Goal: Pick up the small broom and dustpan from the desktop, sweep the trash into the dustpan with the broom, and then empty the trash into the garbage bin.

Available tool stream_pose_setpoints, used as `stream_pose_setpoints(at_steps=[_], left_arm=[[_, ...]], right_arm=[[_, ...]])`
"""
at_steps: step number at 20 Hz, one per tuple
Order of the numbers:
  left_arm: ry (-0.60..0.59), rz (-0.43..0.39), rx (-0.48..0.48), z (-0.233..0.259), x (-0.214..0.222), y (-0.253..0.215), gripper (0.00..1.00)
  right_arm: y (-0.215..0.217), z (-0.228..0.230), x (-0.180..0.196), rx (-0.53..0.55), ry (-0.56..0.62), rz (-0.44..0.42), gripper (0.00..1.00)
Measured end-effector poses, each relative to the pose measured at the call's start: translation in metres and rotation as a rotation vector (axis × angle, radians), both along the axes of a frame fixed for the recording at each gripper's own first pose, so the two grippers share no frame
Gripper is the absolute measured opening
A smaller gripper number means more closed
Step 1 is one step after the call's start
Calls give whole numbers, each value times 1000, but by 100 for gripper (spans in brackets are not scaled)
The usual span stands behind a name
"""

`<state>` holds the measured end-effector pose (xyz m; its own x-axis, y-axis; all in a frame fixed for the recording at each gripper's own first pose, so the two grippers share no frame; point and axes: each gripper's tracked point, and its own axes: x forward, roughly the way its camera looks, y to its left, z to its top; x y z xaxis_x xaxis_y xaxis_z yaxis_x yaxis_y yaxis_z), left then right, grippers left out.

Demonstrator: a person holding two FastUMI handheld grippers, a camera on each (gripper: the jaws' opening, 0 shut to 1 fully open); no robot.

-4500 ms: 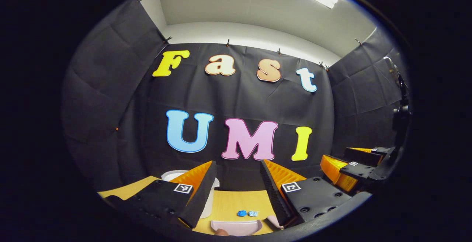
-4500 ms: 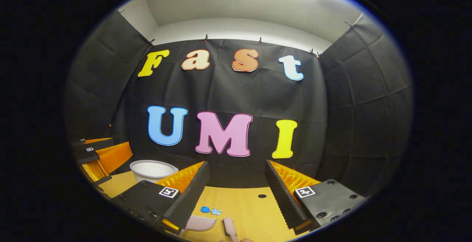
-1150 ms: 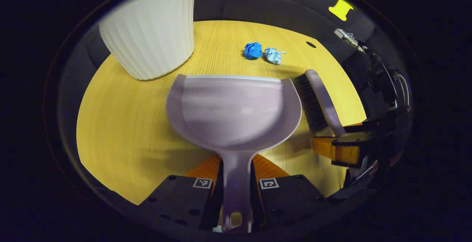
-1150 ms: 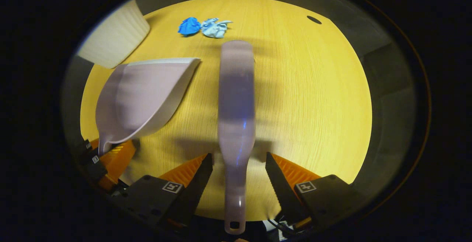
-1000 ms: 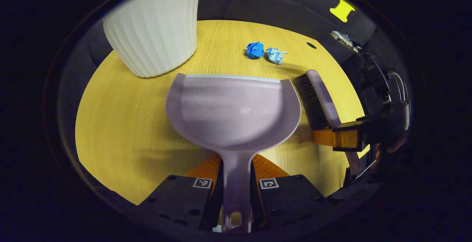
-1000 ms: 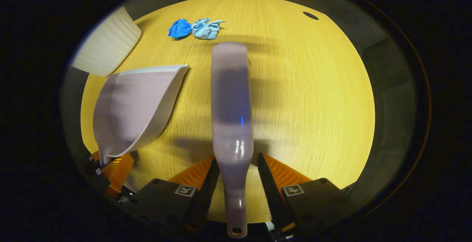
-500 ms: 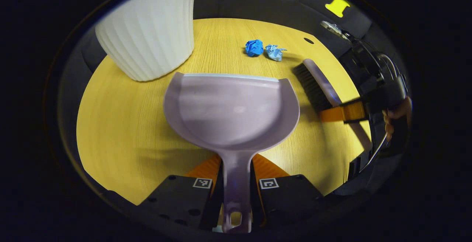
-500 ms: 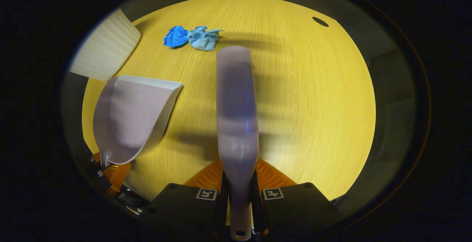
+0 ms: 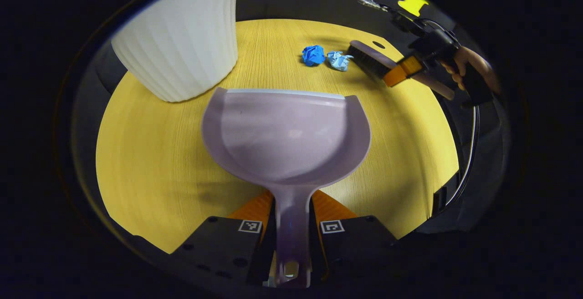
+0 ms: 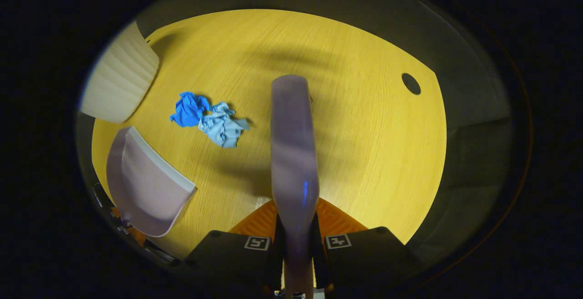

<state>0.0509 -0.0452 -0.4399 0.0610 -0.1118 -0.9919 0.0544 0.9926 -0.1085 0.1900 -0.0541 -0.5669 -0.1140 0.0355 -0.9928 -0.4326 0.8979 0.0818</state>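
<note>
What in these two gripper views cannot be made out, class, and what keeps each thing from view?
- Garbage bin, left gripper view: its inside is unseen, only the ribbed outer wall faces the camera; the rim is cut by the top edge.
- Broom, right gripper view: bristles hidden under its own back.
- Dustpan, right gripper view: handle cut off at the picture's edge.
- Two paper balls, left gripper view: too small to tell whether the bristles touch them.

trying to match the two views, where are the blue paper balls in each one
Left gripper view: blue paper balls upper middle, beyond the dustpan, right of the white bin.
Right gripper view: blue paper balls left of centre, left of the broom.
Shared landmark: the white bin.
</note>
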Motion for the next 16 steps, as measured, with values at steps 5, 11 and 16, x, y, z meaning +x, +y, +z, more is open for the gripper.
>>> stream_pose_setpoints(at_steps=[5,11,16], left_arm=[[28,0,-11,-2,-3,-2,30],[58,32,-22,-5,-6,-7,30],[50,47,-24,-5,-5,-15,30]], right_arm=[[-4,-22,52,-7,-48,206,29],[30,-34,49,66,-14,367,29],[65,-15,12,151,50,571,29]])
